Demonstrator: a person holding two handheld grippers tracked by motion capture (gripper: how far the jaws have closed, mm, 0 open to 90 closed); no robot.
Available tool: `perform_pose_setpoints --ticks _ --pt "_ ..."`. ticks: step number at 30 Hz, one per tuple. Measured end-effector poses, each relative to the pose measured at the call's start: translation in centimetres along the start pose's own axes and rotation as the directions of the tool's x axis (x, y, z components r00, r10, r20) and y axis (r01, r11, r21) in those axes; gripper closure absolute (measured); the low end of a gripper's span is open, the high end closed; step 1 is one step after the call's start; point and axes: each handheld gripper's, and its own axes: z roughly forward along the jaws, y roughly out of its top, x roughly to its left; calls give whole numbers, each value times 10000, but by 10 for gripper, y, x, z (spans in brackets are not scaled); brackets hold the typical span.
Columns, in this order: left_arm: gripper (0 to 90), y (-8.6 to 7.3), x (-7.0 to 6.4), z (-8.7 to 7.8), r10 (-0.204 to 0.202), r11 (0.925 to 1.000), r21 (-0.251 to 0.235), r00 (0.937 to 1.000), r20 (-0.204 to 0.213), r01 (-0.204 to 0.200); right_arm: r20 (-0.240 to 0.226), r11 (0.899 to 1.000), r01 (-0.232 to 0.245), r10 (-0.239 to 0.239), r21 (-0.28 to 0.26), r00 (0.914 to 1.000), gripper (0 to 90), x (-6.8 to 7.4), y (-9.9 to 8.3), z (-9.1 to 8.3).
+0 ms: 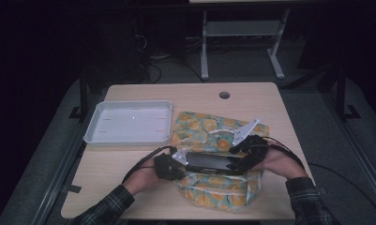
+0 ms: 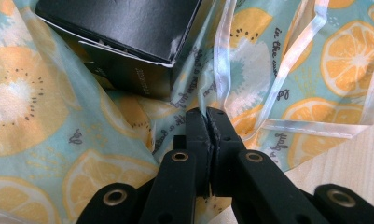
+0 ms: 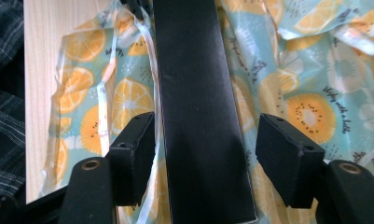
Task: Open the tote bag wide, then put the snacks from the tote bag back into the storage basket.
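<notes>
Black box [image 3: 201, 116] is being straddled by right gripper [image 3: 205, 154], jaws wide apart either side, contact unclear. Fruit-print plastic bag [image 2: 49, 116] is being pinched by left gripper [image 2: 207, 135], jaws closed on film. Box is lying on bag, mid-table, beside white tray [image 1: 129, 123].

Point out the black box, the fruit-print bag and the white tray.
black box [image 3: 198, 121], right gripper view, its long top face.
fruit-print bag [image 2: 40, 116], left gripper view, printed film.
white tray [image 1: 93, 123], high view, left rim.
</notes>
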Motion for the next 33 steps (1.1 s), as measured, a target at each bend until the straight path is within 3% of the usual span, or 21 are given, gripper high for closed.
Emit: perform_pose_setpoints --ticks 14,33 --pt "877 -1 1 0 11 10000 -86 10000 30 -10 -122 9975 360 -354 615 9993 353 -3 1 16" --pt "876 -2 1 0 -61 9998 -178 10000 -24 60 -451 9893 523 -465 1359 9979 369 -5 -3 35"
